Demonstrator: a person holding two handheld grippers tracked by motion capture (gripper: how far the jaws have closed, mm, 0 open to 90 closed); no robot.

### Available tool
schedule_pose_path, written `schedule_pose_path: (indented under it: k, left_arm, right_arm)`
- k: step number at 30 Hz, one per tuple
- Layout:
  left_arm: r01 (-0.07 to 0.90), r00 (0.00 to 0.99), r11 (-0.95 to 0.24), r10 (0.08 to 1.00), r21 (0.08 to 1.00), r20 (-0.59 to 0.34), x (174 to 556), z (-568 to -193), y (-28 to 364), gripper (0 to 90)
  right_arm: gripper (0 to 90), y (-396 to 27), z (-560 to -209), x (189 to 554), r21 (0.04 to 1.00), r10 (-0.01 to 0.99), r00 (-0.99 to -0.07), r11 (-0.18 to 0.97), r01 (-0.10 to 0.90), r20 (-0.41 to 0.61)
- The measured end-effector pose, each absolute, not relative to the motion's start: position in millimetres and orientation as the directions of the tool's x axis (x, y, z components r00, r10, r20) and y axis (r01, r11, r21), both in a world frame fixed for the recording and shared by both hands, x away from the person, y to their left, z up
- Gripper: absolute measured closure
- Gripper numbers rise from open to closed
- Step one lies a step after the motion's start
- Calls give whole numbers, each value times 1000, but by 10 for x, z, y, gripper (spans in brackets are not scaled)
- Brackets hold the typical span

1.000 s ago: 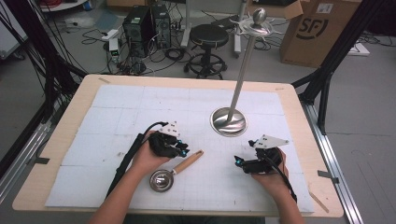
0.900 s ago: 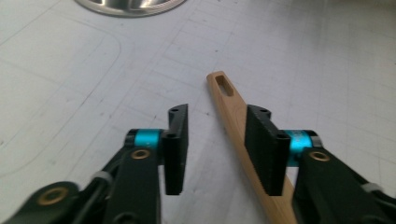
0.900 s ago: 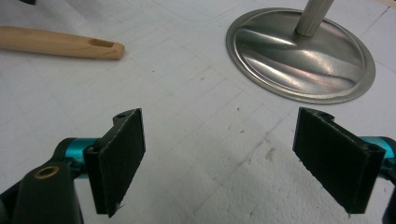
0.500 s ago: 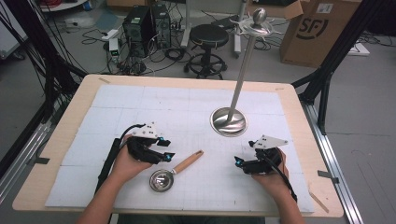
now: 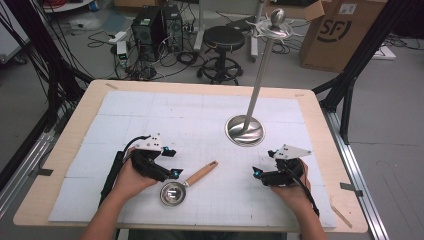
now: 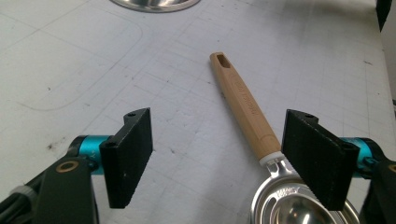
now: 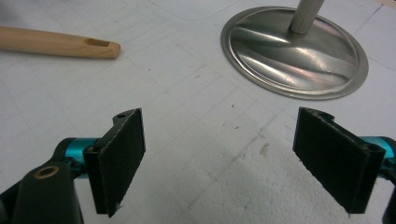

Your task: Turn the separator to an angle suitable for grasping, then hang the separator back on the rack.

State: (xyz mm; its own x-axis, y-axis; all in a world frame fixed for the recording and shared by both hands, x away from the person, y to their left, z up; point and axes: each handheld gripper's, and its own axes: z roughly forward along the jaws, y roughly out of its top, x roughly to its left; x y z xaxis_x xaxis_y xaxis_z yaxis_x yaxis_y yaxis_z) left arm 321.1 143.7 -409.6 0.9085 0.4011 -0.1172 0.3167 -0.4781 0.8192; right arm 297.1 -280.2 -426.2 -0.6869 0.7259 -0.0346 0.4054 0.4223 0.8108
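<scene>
The ladle [image 5: 186,184] lies flat on the mat [image 5: 200,130], at 3 o'clock of the left gripper [image 5: 169,162], whose jaws have just been opening and now stand wide, empty. Right gripper [image 5: 256,172]: wide, empty. Regrip at mid-handle, squarely, before lifting toward the stand [image 5: 245,131] at 1 o'clock.

A robotics or recording lab: a pale wooden table [image 5: 320,125] topped with white gridded foam mats [image 5: 150,120] stands in a black metal frame [image 5: 355,65], with black desktop computer towers [image 5: 150,25], tangled cables [image 5: 55,75], a round black stool [image 5: 224,37] and a brown cardboard box [image 5: 345,35] on the grey concrete floor [image 5: 390,125] behind
</scene>
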Motion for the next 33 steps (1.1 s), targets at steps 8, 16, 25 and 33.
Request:
schedule_pose_path:
  k: [8, 16, 25, 33]
  left_arm:
    - [316, 906, -500, 411, 806, -100, 3181, -4101, 1358, 189]
    - [318, 907, -514, 411, 797, -97, 3219, -4140, 1357, 164]
    - [310, 911, -518, 402, 797, -93, 3225, -4154, 1340, 153]
    - [302, 914, -541, 398, 785, -78, 3186, -4159, 1271, 140]
  right_arm:
    - [157, -2833, -4251, 2978, 813, 736, -676, 416, 408, -38]
    - [157, -2856, -4282, 2969, 806, 739, -673, 420, 417, -37]
    - [157, -2888, -4264, 2977, 819, 747, -664, 397, 415, -26]
    - [157, -2867, -4278, 2979, 814, 742, -669, 407, 415, -29]
